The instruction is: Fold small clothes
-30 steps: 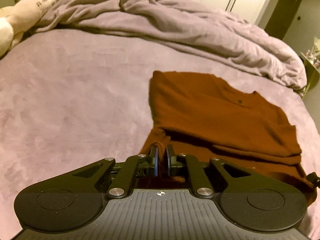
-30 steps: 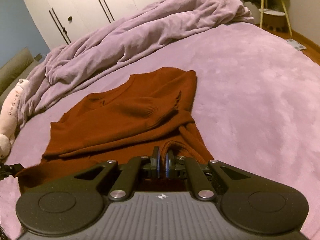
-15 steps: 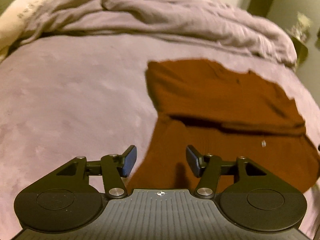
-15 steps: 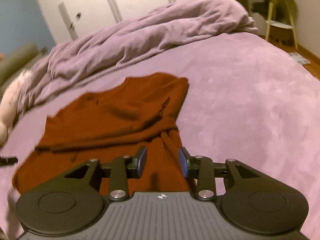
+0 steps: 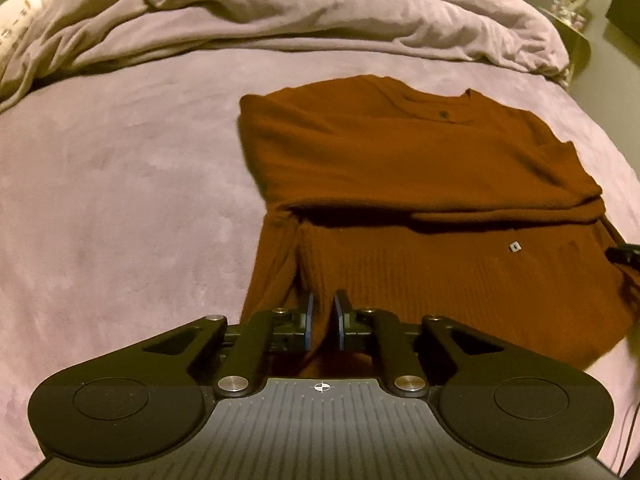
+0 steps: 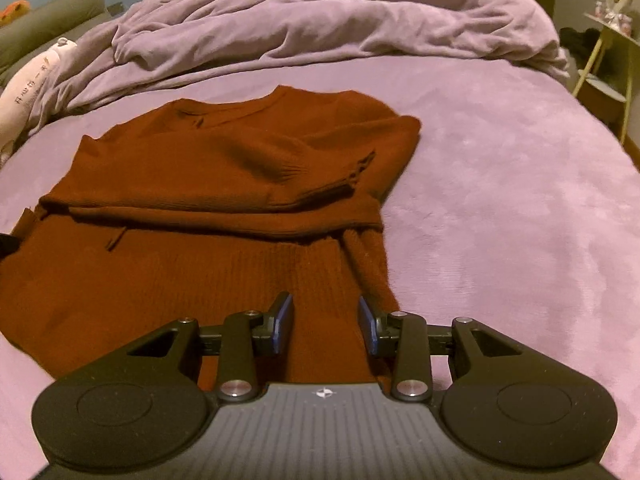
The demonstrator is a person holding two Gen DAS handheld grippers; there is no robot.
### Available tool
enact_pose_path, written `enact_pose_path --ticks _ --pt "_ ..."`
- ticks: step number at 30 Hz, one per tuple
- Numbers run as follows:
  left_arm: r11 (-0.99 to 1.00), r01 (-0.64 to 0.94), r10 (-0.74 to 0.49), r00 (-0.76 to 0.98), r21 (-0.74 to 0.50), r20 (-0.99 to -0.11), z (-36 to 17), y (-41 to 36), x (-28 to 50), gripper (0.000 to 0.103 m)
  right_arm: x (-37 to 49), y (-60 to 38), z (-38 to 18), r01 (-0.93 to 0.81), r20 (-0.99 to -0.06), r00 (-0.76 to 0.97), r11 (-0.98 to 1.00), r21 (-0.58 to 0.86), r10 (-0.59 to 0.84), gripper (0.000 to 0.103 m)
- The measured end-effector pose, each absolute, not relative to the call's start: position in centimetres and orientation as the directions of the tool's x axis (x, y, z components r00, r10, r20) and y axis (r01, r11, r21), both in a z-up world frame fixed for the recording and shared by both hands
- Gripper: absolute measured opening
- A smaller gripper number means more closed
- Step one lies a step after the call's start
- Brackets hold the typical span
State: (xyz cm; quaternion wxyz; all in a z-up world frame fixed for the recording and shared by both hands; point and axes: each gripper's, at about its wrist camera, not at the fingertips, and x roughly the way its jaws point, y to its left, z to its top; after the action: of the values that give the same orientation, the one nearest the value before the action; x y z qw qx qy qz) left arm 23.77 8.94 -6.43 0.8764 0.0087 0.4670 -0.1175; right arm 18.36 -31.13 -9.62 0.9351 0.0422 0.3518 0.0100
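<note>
A rust-brown knit sweater (image 5: pixel 420 168) lies on the purple bed, sleeves folded across its body; it also shows in the right wrist view (image 6: pixel 208 184). My left gripper (image 5: pixel 322 322) is shut on the sweater's ribbed hem at its near left corner. My right gripper (image 6: pixel 325 322) is open, its fingers straddling the hem near the sweater's near right corner without pinching it. The tip of the other gripper shows at the right edge of the left wrist view (image 5: pixel 624 256).
A crumpled lilac duvet (image 6: pixel 320 28) lies across the far side of the bed (image 6: pixel 520 200). A pale plush toy (image 6: pixel 28 84) sits at far left. A yellow side table (image 6: pixel 612 60) stands beyond the bed's right edge. White wardrobe doors are behind.
Both grippers let go of the hem and opened. The left gripper has since closed again on the hem; the right stays open. The views shifted slightly back from the sweater.
</note>
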Motion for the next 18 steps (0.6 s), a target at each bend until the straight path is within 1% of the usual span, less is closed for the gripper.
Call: enact_pose_path --ticks 2,4,5,6,8,9,11,12,13,14,15,16,17,18 --pt "0.97 0.228 -0.204 0.547 -0.09 -0.812 -6.1 8.8 23.5 0.011 18.3 -30.9 -9.4 -0.006 -0.654 0.754 0.996 0.085 0.061 0.011" --pt "0.962 0.248 -0.233 0.549 -0.11 -0.803 -5.8 8.6 23.4 0.011 18.2 -30.9 -9.3 -0.02 -0.654 0.752 0.994 0.104 0.083 0.009" --pt "0.96 0.255 -0.242 0.544 -0.116 -0.803 -5.9 8.5 23.5 0.013 18.2 -30.8 -9.4 -0.024 -0.655 0.751 0.995 0.1 0.084 0.009" --pt "0.961 0.254 -0.238 0.543 -0.112 -0.805 -6.0 8.3 23.6 0.016 18.3 -30.7 -9.4 -0.031 -0.656 0.751 0.996 0.084 0.079 0.01" --pt "0.964 0.247 -0.221 0.539 -0.099 -0.813 -6.5 8.0 24.1 0.038 18.5 -30.6 -9.5 -0.03 -0.662 0.745 0.996 0.081 0.076 0.011" --pt "0.963 0.247 -0.225 0.532 -0.105 -0.817 -6.7 8.0 24.2 0.047 18.7 -30.7 -9.5 -0.025 -0.666 0.741 0.995 0.096 0.083 0.012" --pt "0.962 0.249 -0.232 0.514 -0.115 -0.826 -7.3 7.8 24.6 0.054 18.9 -31.0 -9.3 -0.018 -0.67 0.735 0.991 0.132 0.103 0.017" --pt "0.962 0.25 -0.227 0.512 -0.109 -0.829 -7.5 7.7 24.7 0.054 19.0 -31.1 -9.2 -0.02 -0.672 0.731 0.989 0.148 0.115 0.019" --pt "0.963 0.248 -0.218 0.506 -0.101 -0.835 -7.9 7.6 24.9 0.054 19.1 -31.2 -9.2 -0.022 -0.674 0.728 0.987 0.159 0.125 0.025" --pt "0.965 0.244 -0.209 0.504 -0.094 -0.838 -8.1 7.5 25.0 0.053 19.2 -31.2 -9.3 -0.025 -0.675 0.727 0.987 0.159 0.127 0.027" --pt "0.967 0.24 -0.203 0.504 -0.09 -0.839 -8.3 7.5 25.1 0.051 19.3 -31.1 -9.4 -0.026 -0.678 0.726 0.989 0.146 0.119 0.027" --pt "0.968 0.233 -0.203 0.505 -0.093 -0.839 -8.3 7.6 25.2 0.045 19.4 -31.0 -9.5 -0.029 -0.682 0.723 0.991 0.132 0.112 0.027" --pt "0.97 0.223 -0.198 0.506 -0.094 -0.84 -8.4 7.7 25.3 0.032 19.5 -30.9 -9.6 -0.03 -0.681 0.724 0.991 0.129 0.111 0.027" --pt "0.974 0.21 -0.187 0.506 -0.089 -0.842 -8.4 7.9 25.4 0.016 19.4 -30.8 -9.6 -0.031 -0.677 0.727 0.992 0.126 0.109 0.027"
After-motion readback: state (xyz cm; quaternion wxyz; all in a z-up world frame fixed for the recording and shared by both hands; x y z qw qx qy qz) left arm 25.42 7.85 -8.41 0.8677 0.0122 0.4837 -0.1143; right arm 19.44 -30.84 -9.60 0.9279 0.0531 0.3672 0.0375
